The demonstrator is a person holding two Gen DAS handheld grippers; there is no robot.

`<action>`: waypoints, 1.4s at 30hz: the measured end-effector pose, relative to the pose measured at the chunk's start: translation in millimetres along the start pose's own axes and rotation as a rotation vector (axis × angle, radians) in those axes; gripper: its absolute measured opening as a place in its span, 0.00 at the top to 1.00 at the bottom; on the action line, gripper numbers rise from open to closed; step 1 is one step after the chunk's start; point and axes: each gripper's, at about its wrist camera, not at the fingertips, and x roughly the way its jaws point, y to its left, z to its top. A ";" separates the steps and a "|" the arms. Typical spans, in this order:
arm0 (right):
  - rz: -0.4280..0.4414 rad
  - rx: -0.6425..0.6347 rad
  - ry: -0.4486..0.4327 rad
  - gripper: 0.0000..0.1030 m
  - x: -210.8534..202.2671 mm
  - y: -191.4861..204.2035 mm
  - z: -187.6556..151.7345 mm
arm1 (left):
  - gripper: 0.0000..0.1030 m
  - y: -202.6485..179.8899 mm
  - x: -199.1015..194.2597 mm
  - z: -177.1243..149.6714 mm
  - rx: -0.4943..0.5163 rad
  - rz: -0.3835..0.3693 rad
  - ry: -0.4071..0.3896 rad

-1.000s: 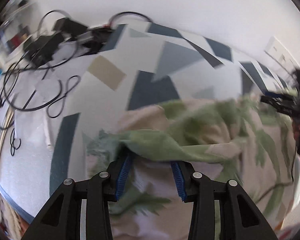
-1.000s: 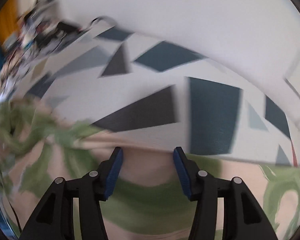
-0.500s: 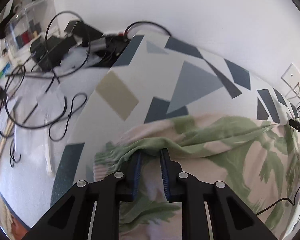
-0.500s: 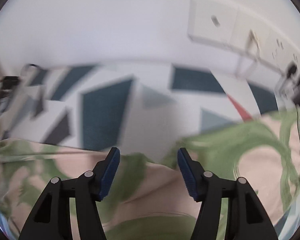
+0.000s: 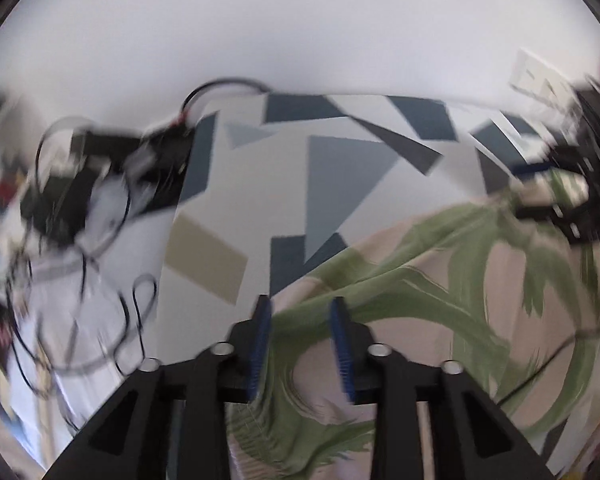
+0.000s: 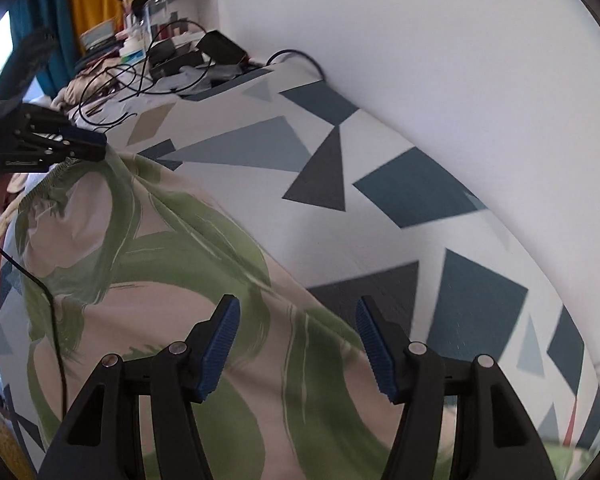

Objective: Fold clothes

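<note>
Geometric blue-and-grey bedding (image 6: 380, 152) against a white wall carries the leaf-print garment (image 6: 172, 280), which lies spread across its near side. At the garment's far left corner the left gripper (image 6: 82, 146) looks clamped on the hem, though its own view is blurred and shows the pads apart around fabric, so I cannot tell for sure. The right gripper (image 6: 298, 336) hovers wide apart over the right edge, holding nothing. Pulling from one corner alone could skew the cloth; the trailing black cable (image 6: 40, 284) may snag it.
</note>
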 end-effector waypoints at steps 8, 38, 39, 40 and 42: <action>0.061 -0.044 0.044 0.43 16.8 4.4 6.4 | 0.63 -56.7 17.6 18.5 0.357 -0.047 0.025; -0.035 0.209 -0.022 0.73 10.3 -30.3 18.7 | 0.92 -29.0 59.5 62.0 0.078 0.096 0.066; -0.062 0.244 -0.039 0.59 -0.1 -35.1 14.4 | 0.84 -23.5 49.7 62.1 0.044 0.078 0.050; -0.092 0.282 -0.058 0.36 -11.3 -39.9 9.5 | 0.75 -18.1 35.9 61.0 0.006 0.057 0.023; -0.120 0.388 -0.107 0.29 -34.2 -51.9 -7.3 | 0.59 -10.3 5.8 54.7 -0.066 0.034 -0.039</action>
